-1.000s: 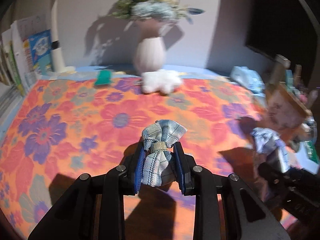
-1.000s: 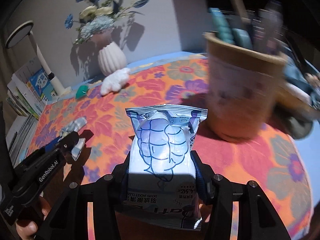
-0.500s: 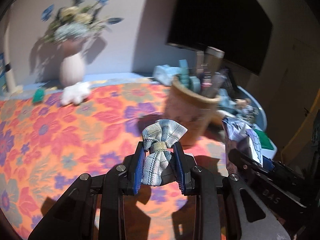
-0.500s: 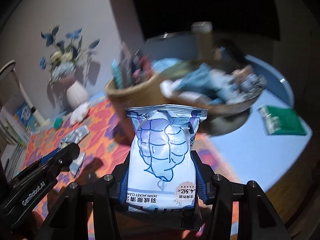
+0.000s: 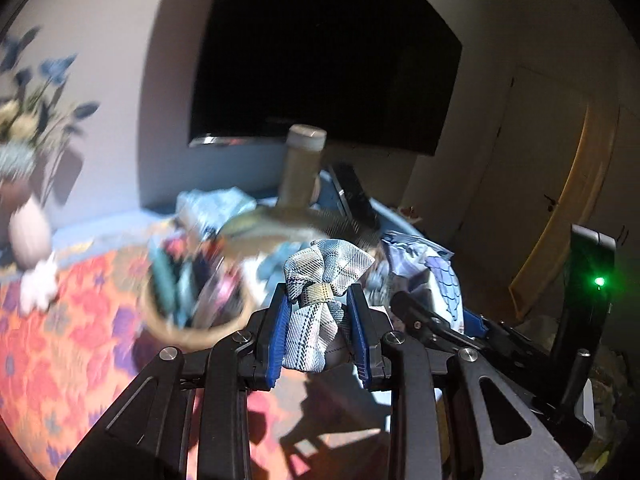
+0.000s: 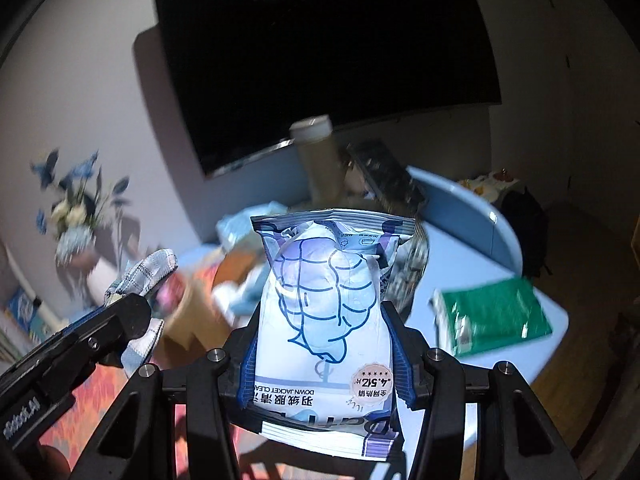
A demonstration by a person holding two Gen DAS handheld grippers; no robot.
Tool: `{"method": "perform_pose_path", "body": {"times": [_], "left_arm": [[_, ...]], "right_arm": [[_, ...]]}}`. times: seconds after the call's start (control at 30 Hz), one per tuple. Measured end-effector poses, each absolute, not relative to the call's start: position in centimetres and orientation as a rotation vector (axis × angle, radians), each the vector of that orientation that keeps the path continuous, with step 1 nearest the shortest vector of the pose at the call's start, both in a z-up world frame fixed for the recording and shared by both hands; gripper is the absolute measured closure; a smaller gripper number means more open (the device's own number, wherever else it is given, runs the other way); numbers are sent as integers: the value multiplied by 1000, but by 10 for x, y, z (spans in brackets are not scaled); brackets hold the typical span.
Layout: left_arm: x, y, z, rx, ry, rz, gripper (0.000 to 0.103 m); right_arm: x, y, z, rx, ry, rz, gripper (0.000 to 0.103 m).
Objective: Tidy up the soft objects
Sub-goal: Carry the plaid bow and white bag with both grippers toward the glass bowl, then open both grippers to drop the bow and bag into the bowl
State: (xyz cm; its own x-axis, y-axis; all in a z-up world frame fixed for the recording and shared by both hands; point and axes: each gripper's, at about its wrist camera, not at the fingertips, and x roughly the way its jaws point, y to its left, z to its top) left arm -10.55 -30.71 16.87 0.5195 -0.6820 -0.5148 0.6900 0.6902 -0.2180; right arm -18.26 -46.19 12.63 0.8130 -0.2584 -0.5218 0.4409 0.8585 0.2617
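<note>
Left hand-held gripper (image 5: 320, 312) is clamped on a plaid fabric bow (image 5: 324, 280) with a tan band at its middle; both blue pads press its sides and the bow is held in the air in front of the TV screen (image 5: 320, 52). Right hand-held gripper (image 6: 324, 332) is clamped on a white-and-blue wipes packet (image 6: 324, 300) printed "DOWN JACKET CLEA…", upside down, also off the table.

Below the TV screen: a blurred basket (image 6: 412, 240) of mixed items, with a tall beige cylinder (image 6: 316, 152) standing just behind it. A round brown pot (image 5: 192, 328) of stationery sits left of the basket, on the orange floral tablecloth (image 5: 60, 340). A green packet (image 6: 492, 320) lies on the light blue table (image 6: 460, 208), right of the wipes packet. Far left of the TV screen, a vase of blue flowers (image 6: 76, 216) stands against the wall, with a white plush toy (image 5: 38, 284) beside its base. Much of the background is motion-blurred.
</note>
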Motion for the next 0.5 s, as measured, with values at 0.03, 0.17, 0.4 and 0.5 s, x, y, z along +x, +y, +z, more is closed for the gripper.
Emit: {"method": "perform_pose_path", "body": {"times": [0.03,0.17,0.4,0.5], "left_arm": [[-100,-319,174,25,604,-819,78],[-74,-348,179,26,637,-792,78],[-32,-385,174,44,682,-754,76],[-18,-392,172,56,685,-717,60]], "right_arm": [[-177,-471,131,398,486,-381,51],[-155,-501,141,452,478,-364,51],[-108,-532,140,480,504,-320,51],[-94,-547,134,512,512,-300,44]]}}
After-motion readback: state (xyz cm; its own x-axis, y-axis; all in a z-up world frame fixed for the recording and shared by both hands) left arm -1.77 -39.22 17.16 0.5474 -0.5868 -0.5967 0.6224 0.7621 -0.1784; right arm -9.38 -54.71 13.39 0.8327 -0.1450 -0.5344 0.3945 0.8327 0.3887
